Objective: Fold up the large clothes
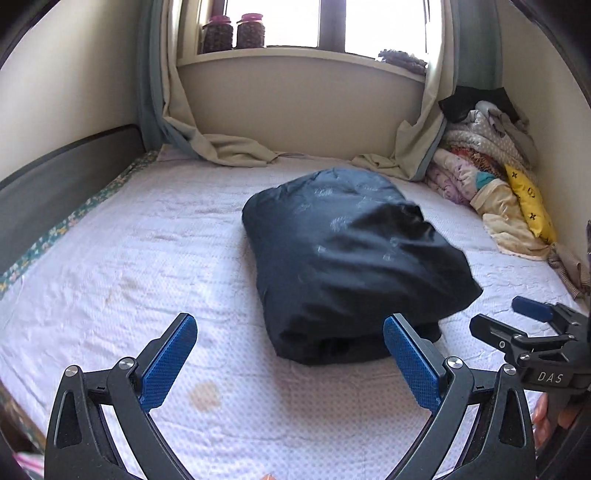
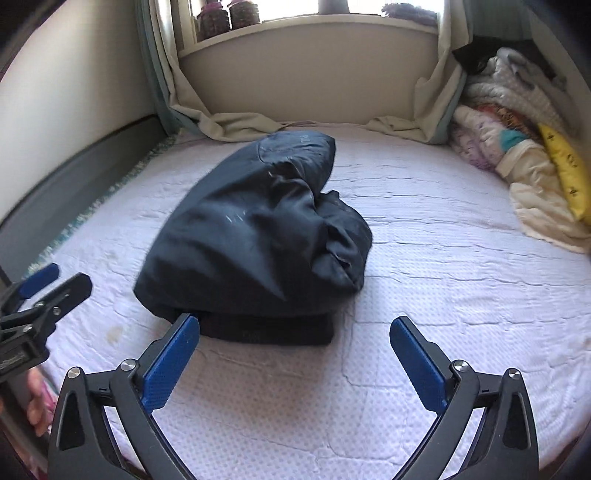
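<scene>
Left wrist view: my left gripper (image 1: 290, 330) hangs above the bed (image 1: 110, 258), its blue fingers (image 1: 168, 363) spread wide and released, with nothing between them. The dark jacket (image 1: 351, 258) lies folded into a bulky bundle on the white quilted bed cover, just ahead of my right-hand finger in this view; that finger's tip overlaps the bundle's near edge, and I cannot tell whether it touches. My right gripper (image 1: 506, 315) enters from the right edge, beside the bundle's near corner, apart from it. Part of a hand (image 1: 546, 417) shows beneath it. Beyond the jacket, curtains (image 1: 221, 144) drape onto the bed below a window sill carrying two jars (image 1: 234, 33). A pile of bedding (image 1: 487, 166) is heaped in the far right corner, with a yellow cushion (image 1: 530, 205) leaning on it. A brownish stain (image 1: 203, 395) marks the cover near my fingers.

Right wrist view: my right gripper (image 2: 295, 326) points down at the bed, blue fingers (image 2: 417, 363) fully parted and released, holding nothing. The jacket (image 2: 255, 232) sits ahead and slightly left, its folded lower layers showing at the near edge; my left-hand finger's tip overlaps that edge. My left gripper (image 2: 62, 280) shows at the left edge, clear of the bundle. The bedding pile (image 2: 517, 147) lies far right.
</scene>
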`<act>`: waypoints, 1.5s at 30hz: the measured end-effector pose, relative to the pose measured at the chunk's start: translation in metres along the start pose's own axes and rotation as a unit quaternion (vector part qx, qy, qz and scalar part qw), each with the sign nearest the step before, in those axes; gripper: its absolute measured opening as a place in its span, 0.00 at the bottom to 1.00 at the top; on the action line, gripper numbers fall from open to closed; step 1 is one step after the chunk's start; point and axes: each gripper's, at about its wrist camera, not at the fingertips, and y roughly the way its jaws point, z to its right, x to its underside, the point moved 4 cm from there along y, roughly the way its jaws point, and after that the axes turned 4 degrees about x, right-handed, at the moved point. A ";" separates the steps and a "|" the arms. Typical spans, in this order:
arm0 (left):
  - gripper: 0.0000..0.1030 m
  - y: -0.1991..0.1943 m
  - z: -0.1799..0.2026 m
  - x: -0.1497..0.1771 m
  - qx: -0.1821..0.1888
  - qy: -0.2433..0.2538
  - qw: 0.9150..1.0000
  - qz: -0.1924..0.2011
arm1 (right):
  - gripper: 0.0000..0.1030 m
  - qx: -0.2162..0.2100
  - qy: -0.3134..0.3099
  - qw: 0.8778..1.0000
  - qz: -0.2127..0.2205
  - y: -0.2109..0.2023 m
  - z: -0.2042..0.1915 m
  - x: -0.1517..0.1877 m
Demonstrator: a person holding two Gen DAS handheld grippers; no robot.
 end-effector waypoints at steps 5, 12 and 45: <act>0.99 0.002 0.005 0.019 -0.006 0.008 1.000 -0.016 | 1.00 0.015 -0.004 1.000 -0.002 -0.003 -0.006 0.010; 0.99 0.000 0.015 0.031 -0.022 0.040 0.999 -0.016 | 1.00 0.011 0.001 1.000 -0.009 -0.004 -0.011 0.021; 0.99 0.024 0.016 0.047 -0.046 0.047 0.997 -0.048 | 1.00 0.022 0.026 0.999 -0.034 0.009 0.000 0.038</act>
